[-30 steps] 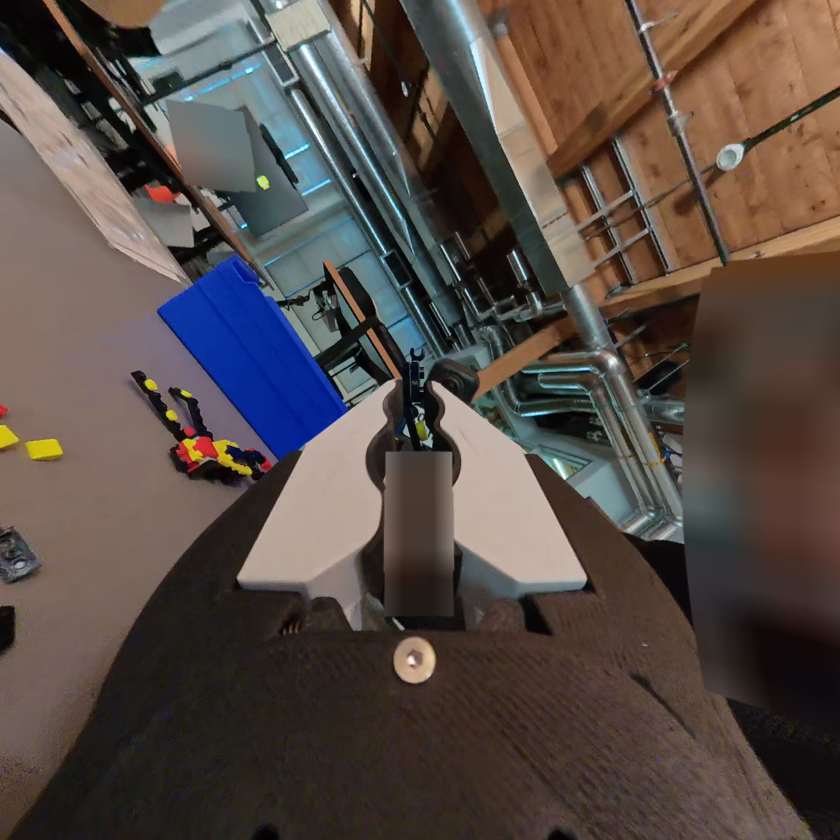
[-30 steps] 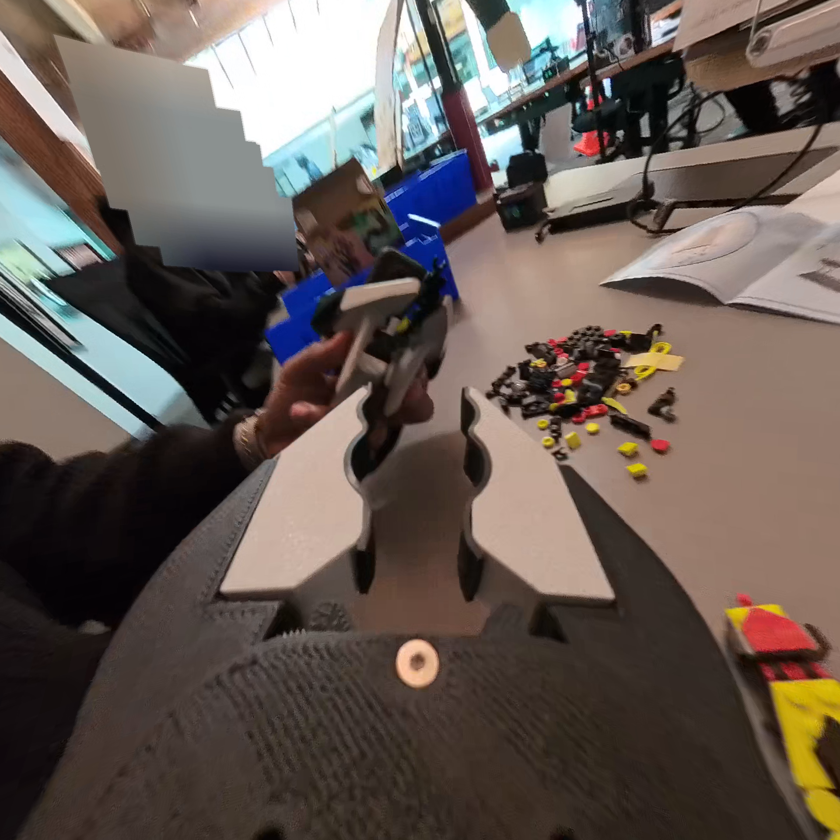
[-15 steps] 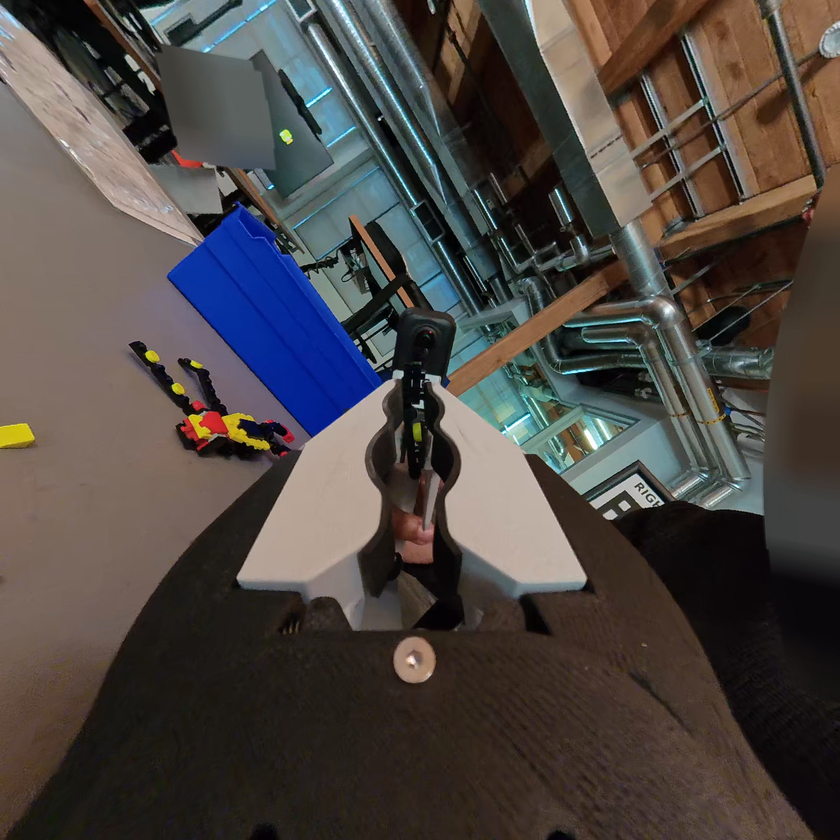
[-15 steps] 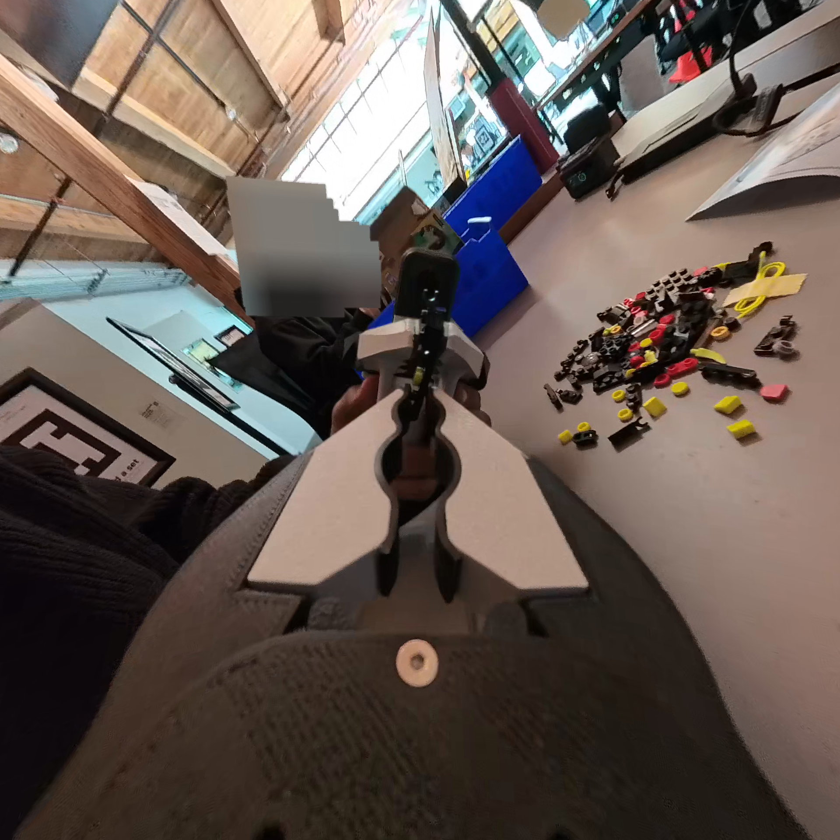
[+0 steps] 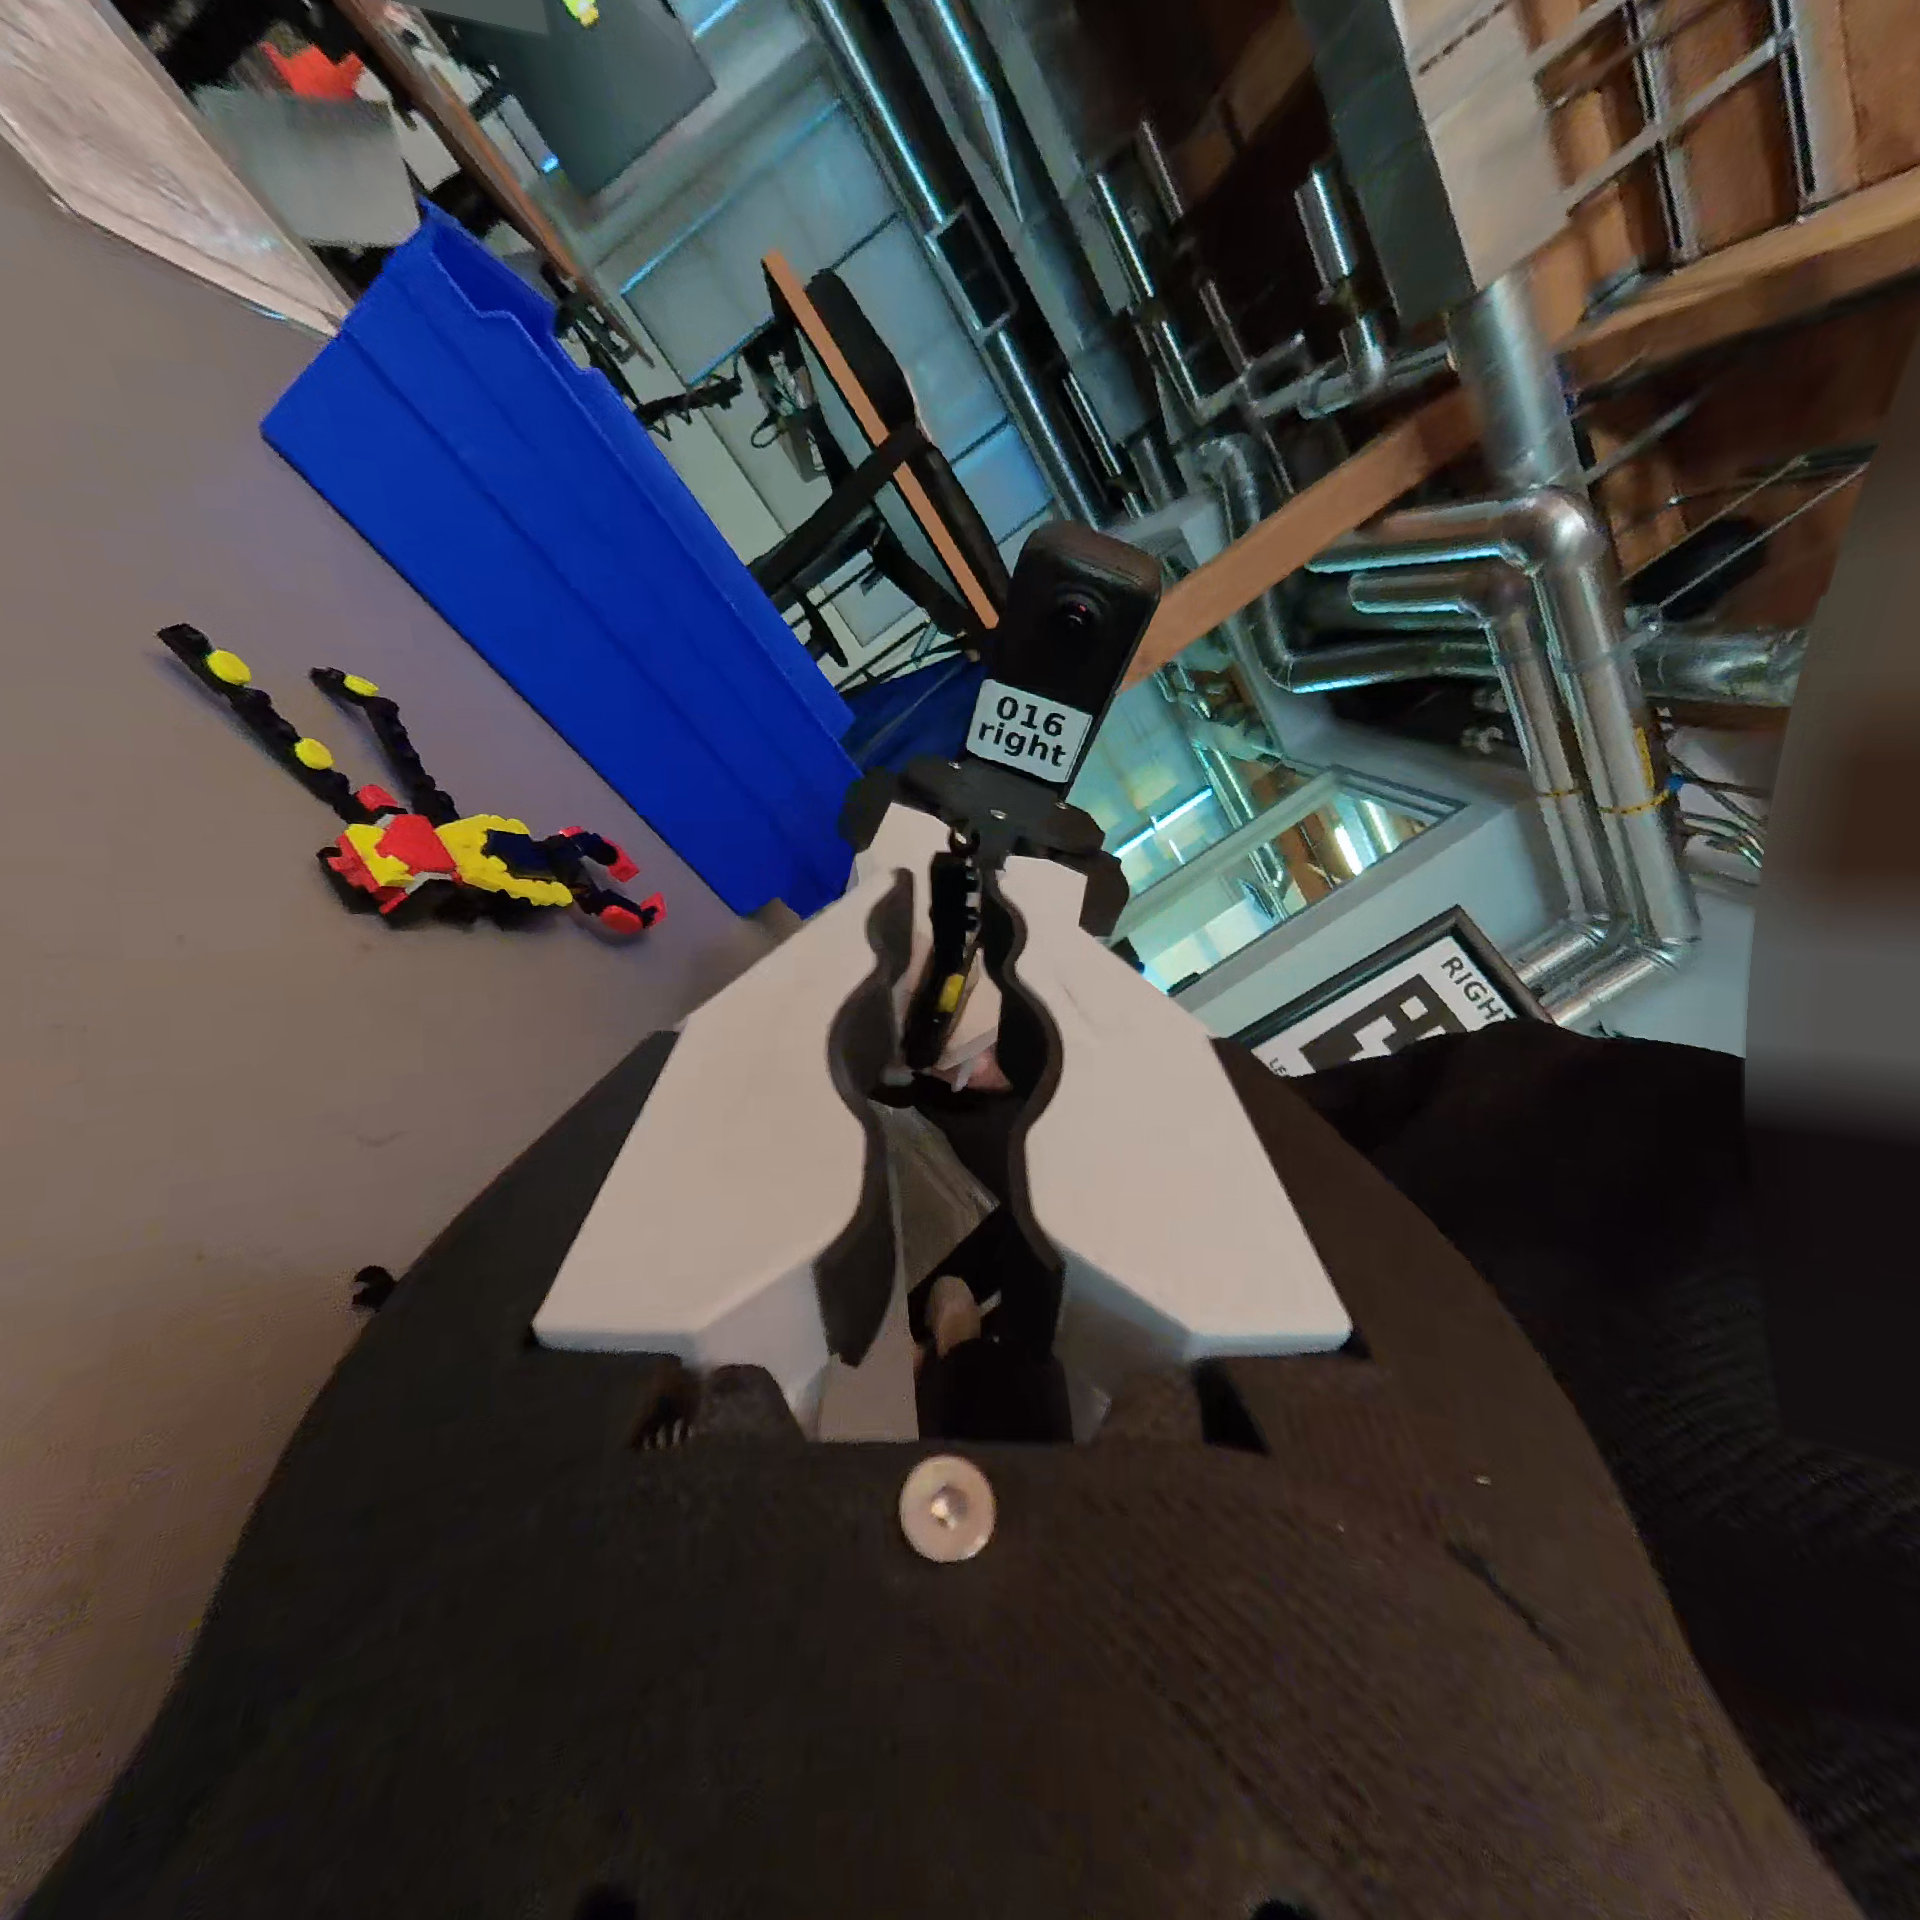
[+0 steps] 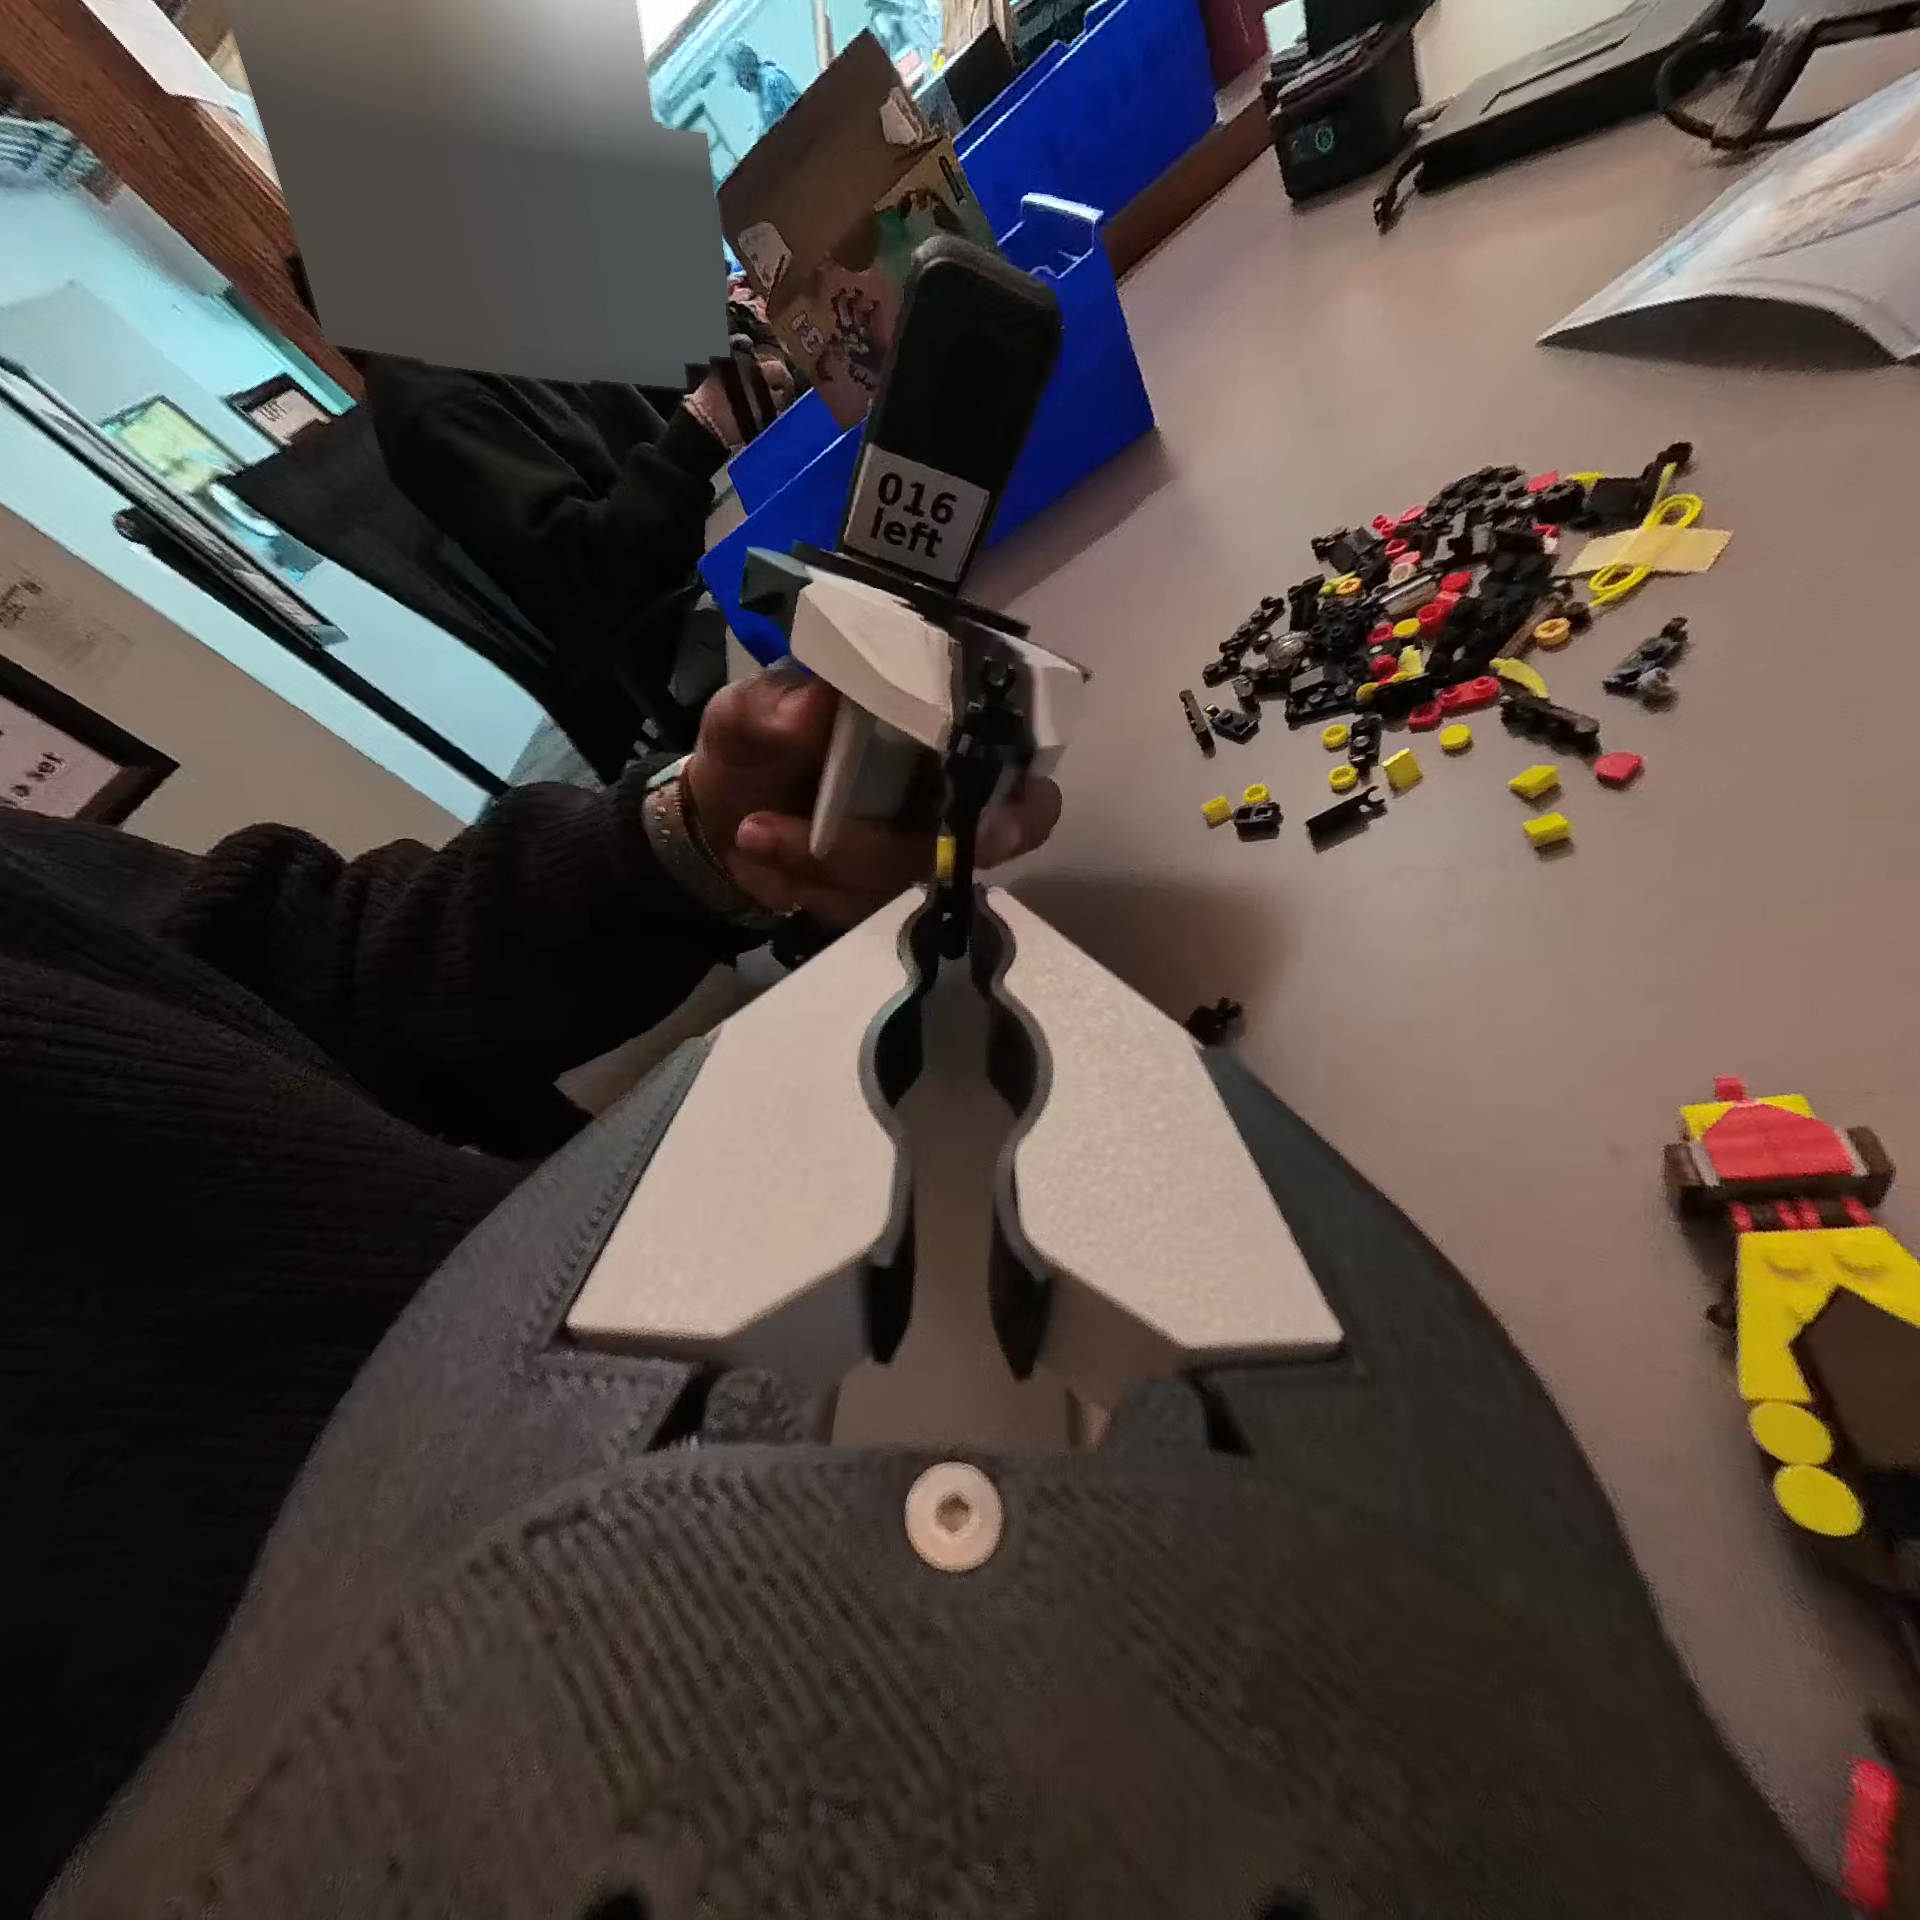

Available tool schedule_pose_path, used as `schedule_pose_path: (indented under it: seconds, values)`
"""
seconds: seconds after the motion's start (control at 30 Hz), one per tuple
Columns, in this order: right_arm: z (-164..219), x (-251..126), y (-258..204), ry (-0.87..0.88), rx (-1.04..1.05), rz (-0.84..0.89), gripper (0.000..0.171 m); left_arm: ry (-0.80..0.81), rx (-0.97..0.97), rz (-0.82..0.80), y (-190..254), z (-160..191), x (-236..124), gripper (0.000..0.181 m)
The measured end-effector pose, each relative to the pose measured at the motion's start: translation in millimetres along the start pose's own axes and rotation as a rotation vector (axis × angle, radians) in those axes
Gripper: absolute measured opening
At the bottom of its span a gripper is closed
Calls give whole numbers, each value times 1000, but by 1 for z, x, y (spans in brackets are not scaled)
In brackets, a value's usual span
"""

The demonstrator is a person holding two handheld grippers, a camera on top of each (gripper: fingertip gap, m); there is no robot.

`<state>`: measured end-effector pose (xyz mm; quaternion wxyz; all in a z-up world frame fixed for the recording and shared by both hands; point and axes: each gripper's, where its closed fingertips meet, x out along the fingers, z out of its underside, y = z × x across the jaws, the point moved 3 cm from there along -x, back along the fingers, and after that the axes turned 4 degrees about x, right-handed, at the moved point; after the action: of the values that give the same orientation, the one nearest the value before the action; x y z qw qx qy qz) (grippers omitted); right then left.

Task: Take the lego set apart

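A thin black lego strip with a yellow stud runs between my two grippers, which face each other above the table. My right gripper is shut on the near end of the strip; it also shows in the left wrist view. My left gripper has its fingers slightly apart around the other end, with a gap between one finger and the strip. A part-built red, yellow and black lego figure lies on the table; the right wrist view shows it too.
A pile of loose black, red and yellow pieces lies on the grey table. A blue bin stands behind the figure. An open booklet lies at the far right. A hand holds the left gripper. A small black piece lies near my right fingers. The grippers are tip to tip, or close to it.
My right gripper came up to the strip in my left gripper and shut on its free end. My left fingers, tight on the strip before, have since parted a little.
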<state>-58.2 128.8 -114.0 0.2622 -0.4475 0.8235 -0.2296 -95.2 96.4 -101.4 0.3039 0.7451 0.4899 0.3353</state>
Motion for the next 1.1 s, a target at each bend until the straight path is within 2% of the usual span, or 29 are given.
schedule_pose_path:
  seconds: [0.03,0.17,0.33,0.37,0.43,0.47,0.5,0.57,0.6,0.63,0.7,0.77,0.87,0.9,1.03,1.1]
  values:
    - [0,1,-2,-7,14,-19,4,0,-3,-2,0,0,0,15]
    - [1,1,-2,-11,50,-30,4,-26,12,-6,2,2,3,7]
    - [-14,-5,1,69,143,-49,4,-8,132,-134,2,-17,-2,5]
    - [-10,-4,1,42,138,-55,4,59,133,-178,0,-26,-7,7]
    - [10,1,7,-62,98,17,4,380,41,-185,-4,-76,-61,6]
    - [8,1,6,-21,100,23,3,409,67,-240,-9,-87,-90,6]
    - [0,-1,-1,25,129,-15,3,368,137,-340,-13,-89,-109,6]
    - [-13,-6,-6,73,122,-41,3,188,257,-551,-22,-78,-123,7]
    - [-11,-7,-1,52,76,7,3,109,313,-644,-29,-71,-124,8]
    - [-5,-8,9,12,24,81,3,60,333,-662,-34,-65,-118,7]
    - [5,-9,23,-47,-27,166,4,-79,217,-499,-36,-40,-92,8]
    - [6,-7,21,-42,-11,150,4,-310,21,-329,-36,1,-74,8]
    - [8,-5,19,-47,-10,132,4,-588,-107,-418,-52,48,-85,7]
    - [10,-4,21,-60,-20,140,3,-622,-106,-458,-55,52,-88,7]
    - [14,-2,26,-76,-27,147,4,-594,-50,-517,-61,42,-88,8]
    - [14,-2,26,-67,-15,135,4,-620,-50,-558,-67,46,-93,17]
